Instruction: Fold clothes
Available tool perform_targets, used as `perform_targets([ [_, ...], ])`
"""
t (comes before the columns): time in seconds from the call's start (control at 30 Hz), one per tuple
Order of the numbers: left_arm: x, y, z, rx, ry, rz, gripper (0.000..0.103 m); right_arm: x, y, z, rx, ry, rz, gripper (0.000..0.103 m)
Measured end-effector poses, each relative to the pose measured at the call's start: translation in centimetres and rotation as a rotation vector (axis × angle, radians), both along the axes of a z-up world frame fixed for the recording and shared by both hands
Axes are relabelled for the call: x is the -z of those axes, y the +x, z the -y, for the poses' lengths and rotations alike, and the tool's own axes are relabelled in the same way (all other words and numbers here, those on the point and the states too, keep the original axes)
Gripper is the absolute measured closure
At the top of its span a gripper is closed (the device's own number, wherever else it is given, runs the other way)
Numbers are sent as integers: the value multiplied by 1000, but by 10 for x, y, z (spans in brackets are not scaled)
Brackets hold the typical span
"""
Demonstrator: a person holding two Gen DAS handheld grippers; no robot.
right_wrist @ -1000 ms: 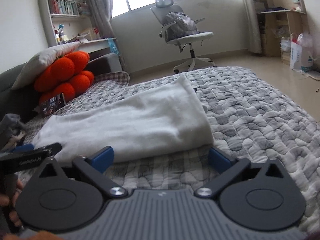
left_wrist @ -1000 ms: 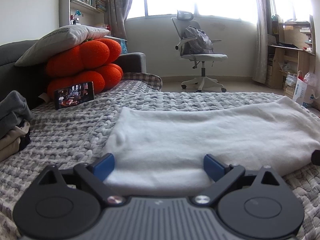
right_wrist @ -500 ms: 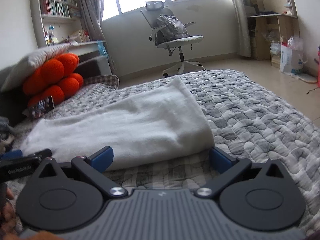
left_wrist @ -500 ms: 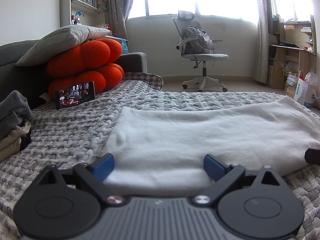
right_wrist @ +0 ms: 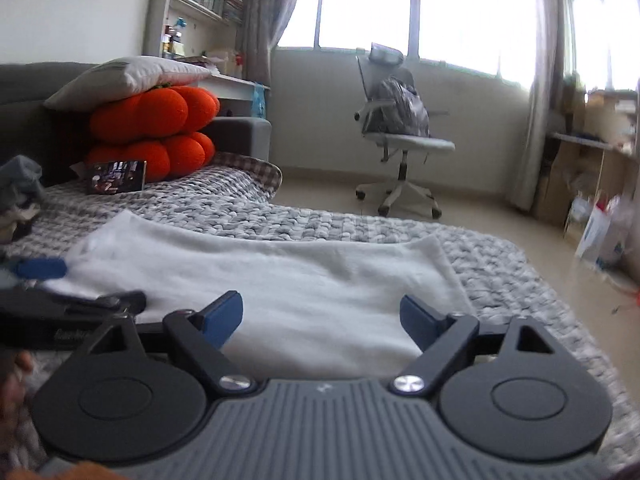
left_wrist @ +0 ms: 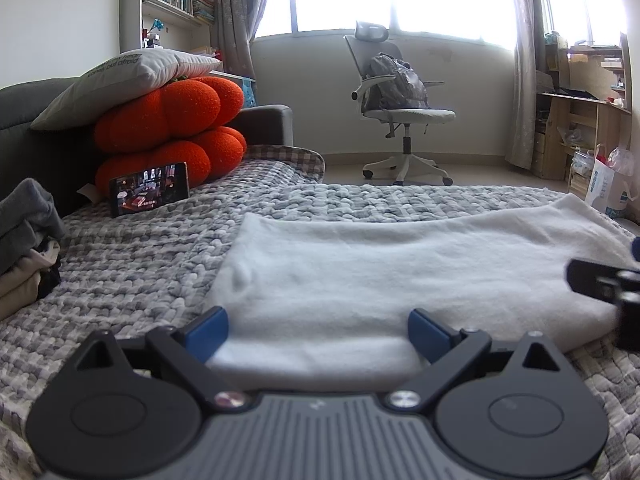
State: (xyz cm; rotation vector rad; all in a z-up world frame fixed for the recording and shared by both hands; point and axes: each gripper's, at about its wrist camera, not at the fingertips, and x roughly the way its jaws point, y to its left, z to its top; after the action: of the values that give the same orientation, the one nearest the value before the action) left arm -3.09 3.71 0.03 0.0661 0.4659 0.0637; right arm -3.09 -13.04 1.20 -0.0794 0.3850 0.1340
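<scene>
While the white fleecy garment (left_wrist: 400,268) lies flat across the grey-and-white knitted bedcover (left_wrist: 140,264) as a long band, apparently already doubled over, a further fold is judged to be what is left. Nearest in the left wrist view, the left gripper (left_wrist: 318,334) is held with its blue-padded jaws spread wide at the garment's near-left edge; the cloth's edge sits between them, but no pad is seen pressing on it. Just right of it, the right gripper (right_wrist: 322,318) is aimed at the near edge towards the garment's right end; its jaws have just been closing a little yet stand well apart, with cloth between them and nothing clamped (so neither tool can be said to hold anything). Each gripper's dark body is caught at the edge of the other's view.

Further left, a stack of folded grey and beige clothes (left_wrist: 24,248) rests on the bedcover, which suggests that part of the task is done. Beyond it, a phone with a lit screen (left_wrist: 149,189) is propped against two orange pumpkin-shaped cushions (left_wrist: 168,128), topped by a white pillow (left_wrist: 120,76). Farthest off, a white office chair (left_wrist: 396,108) stands by the window.
</scene>
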Motion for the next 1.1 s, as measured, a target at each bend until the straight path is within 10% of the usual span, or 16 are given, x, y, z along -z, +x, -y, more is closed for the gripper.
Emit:
perform_targets([
  [0.43, 0, 0, 1, 1, 1, -1, 5, -3, 45, -20, -52, -94, -121, 12],
  [0.83, -1, 1, 0, 3, 7, -8, 4, -2, 144, -36, -58, 15, -293, 11],
  [1.1, 0, 1, 0, 3, 7, -10, 4, -2, 107, -22, -75, 14, -261, 7],
])
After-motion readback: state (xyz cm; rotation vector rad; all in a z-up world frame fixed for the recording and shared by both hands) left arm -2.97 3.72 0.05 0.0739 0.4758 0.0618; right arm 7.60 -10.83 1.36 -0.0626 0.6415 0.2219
